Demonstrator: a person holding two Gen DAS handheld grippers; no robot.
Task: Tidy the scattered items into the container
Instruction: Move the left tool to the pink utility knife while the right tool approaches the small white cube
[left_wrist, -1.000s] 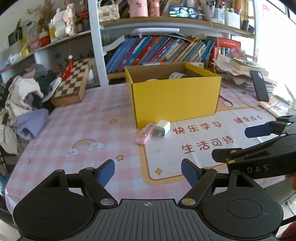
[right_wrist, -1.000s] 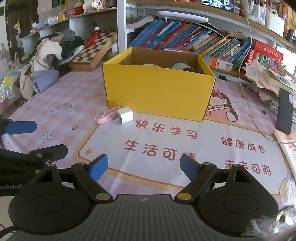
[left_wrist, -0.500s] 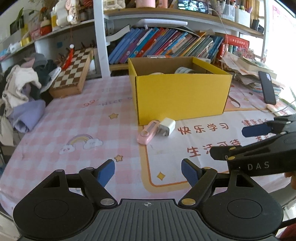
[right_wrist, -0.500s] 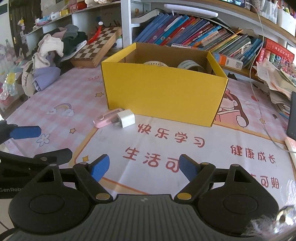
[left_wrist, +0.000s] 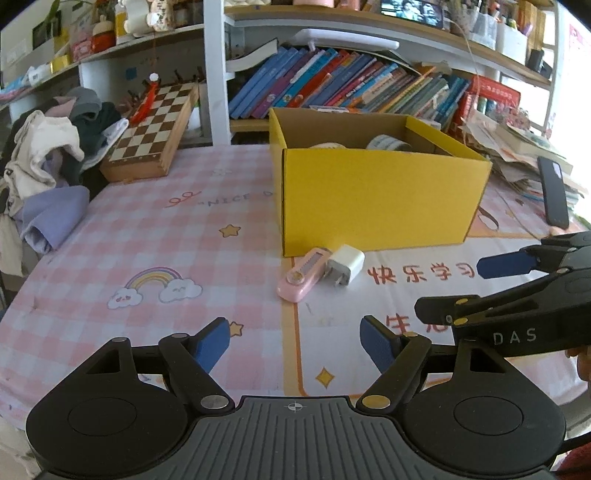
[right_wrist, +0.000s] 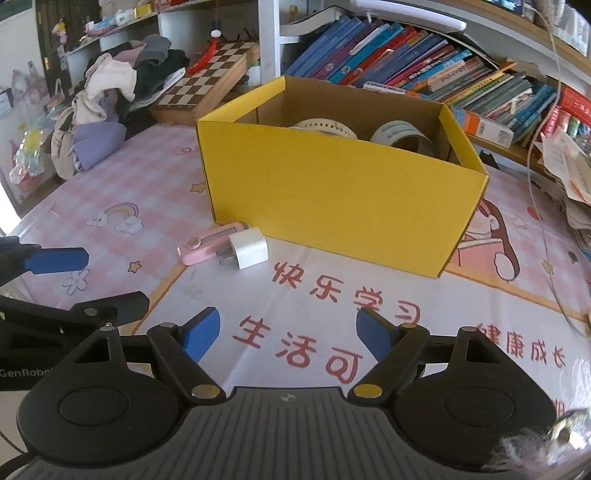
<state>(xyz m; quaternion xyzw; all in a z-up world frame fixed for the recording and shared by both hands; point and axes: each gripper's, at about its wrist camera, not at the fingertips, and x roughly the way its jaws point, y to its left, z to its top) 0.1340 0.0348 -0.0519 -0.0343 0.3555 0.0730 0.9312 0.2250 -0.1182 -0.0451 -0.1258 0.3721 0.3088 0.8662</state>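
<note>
Far left of the desk (left_wrist: 110, 236): a heap of crumpled white, grey and lilac clothing (left_wrist: 44, 173) is lying at the edge, with a folded wooden chessboard (left_wrist: 151, 136) leaning just beside it.

Left tongs (left_wrist: 294, 341): blue-padded fingers are standing apart, gripping nothing, hovering low over the pink-checked desk cover. The two loose items are lying ahead of these tongs, slightly right of their centre line and well apart from the pads.

Loose items: a flat pink oblong cutter-like item (left_wrist: 303, 274) is lying on the desk, touching a white cube-shaped plug adapter (left_wrist: 344, 264) on its right. Both are sitting just in front of the near left corner of the open yellow cardboard box (left_wrist: 380, 206); the pink item's far end is close to the box wall, but contact cannot be judged.

Box contents: two rolls of tape (right_wrist: 399, 134) are showing above the rim.

Right tongs (right_wrist: 288, 336): fingers are also standing apart and empty, over the white mat with red characters (right_wrist: 332, 295). From this view the adapter (right_wrist: 248, 248) and pink item (right_wrist: 208, 243) are lying ahead and to the left, well apart from the pads; the box (right_wrist: 343, 195) is standing straight ahead.

Far right: a black phone (left_wrist: 553, 192) is resting on a stack of papers.
</note>
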